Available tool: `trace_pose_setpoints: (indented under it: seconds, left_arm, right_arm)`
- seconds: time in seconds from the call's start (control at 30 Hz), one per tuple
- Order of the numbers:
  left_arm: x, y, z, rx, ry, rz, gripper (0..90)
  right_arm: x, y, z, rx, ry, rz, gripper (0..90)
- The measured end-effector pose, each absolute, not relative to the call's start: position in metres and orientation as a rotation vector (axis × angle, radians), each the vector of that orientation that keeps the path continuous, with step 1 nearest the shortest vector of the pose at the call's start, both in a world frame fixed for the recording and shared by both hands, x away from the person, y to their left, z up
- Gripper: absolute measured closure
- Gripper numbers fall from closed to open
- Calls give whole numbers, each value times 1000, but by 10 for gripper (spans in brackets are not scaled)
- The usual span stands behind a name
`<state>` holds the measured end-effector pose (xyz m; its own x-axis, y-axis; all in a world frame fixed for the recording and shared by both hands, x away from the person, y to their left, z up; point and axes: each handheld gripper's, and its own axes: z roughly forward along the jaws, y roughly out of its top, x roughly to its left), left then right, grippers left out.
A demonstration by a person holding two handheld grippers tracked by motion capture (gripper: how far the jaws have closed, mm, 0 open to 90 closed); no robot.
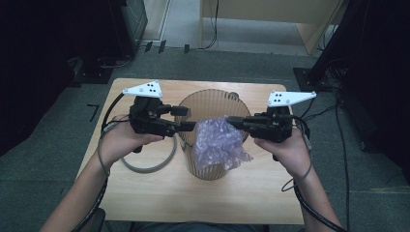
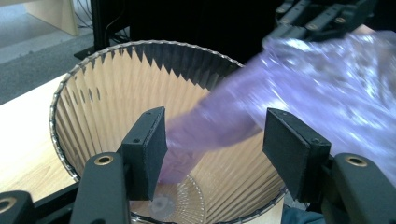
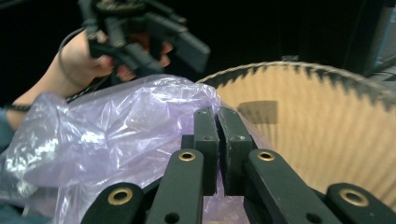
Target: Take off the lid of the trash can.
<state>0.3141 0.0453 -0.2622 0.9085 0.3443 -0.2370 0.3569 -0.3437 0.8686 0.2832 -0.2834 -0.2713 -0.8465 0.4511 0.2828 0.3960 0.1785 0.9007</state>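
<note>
Purple bag in right tool

One bin, one bag, two grippers

Light wood tabletop sits on grey carpet floor. Dark equipment racks to the left, black stand w/ cables on the right. Pale wooden furniture at the back. Cords run across the floor. Room's dim, lit mostly from overhead.
</note>
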Motion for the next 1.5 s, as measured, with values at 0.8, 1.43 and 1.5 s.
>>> trace_pose_setpoints:
  seconds: [0.8, 1.43, 1.5]
  left_arm:
    - [334, 13, -263, 1949, 530, -15, 693]
    - [352, 31, -257, 1952, 611, -14, 871]
    - [354, 35, -258, 1949, 624, -8, 870]
  right_arm:
    - [306, -265, -267, 838, 2350, 1645, 682]
    - [307, -281, -267, 903, 2312, 1637, 900]
    - [307, -283, -267, 914, 2308, 1631, 900]
